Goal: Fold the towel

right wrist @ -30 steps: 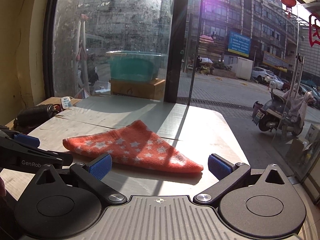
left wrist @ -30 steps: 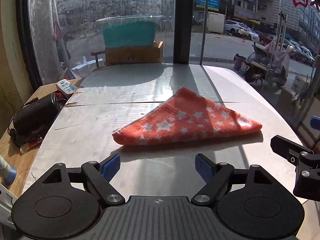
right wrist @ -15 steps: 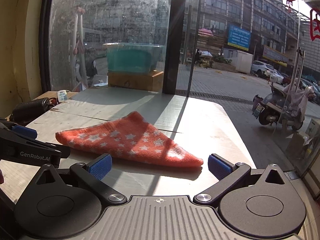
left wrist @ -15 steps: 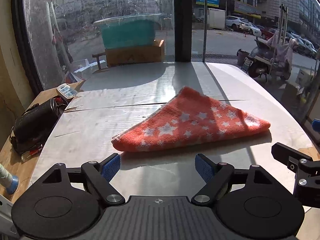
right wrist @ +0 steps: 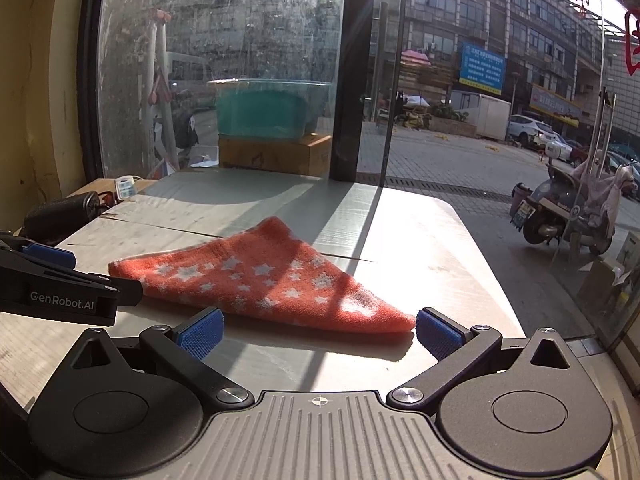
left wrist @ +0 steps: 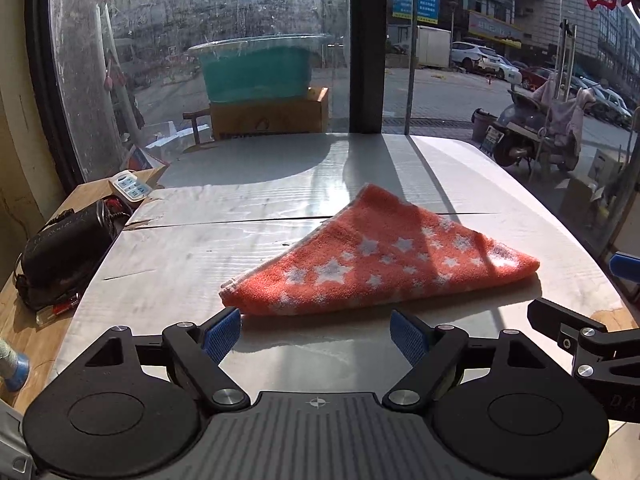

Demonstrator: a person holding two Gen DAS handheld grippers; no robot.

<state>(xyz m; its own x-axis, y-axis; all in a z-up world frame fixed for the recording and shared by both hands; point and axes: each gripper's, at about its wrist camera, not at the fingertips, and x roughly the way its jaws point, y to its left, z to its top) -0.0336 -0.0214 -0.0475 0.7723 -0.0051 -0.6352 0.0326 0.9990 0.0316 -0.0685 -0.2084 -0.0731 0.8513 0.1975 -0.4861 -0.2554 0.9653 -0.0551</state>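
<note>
Currently, the orange star-patterned towel [left wrist: 384,256] lies folded into a triangle near the middle of the table [left wrist: 248,184]. Left gripper [left wrist: 316,334]: fingers spread, empty, positioned just before the towel's near left corner. Right gripper [right wrist: 318,334]: fingers spread, empty, positioned at the near right corner.

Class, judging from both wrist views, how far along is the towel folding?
Done: the orange star-patterned towel lies folded into a triangle on the white table. In hand: nothing; left gripper and right gripper are open before it. Left: perhaps another fold.
</note>
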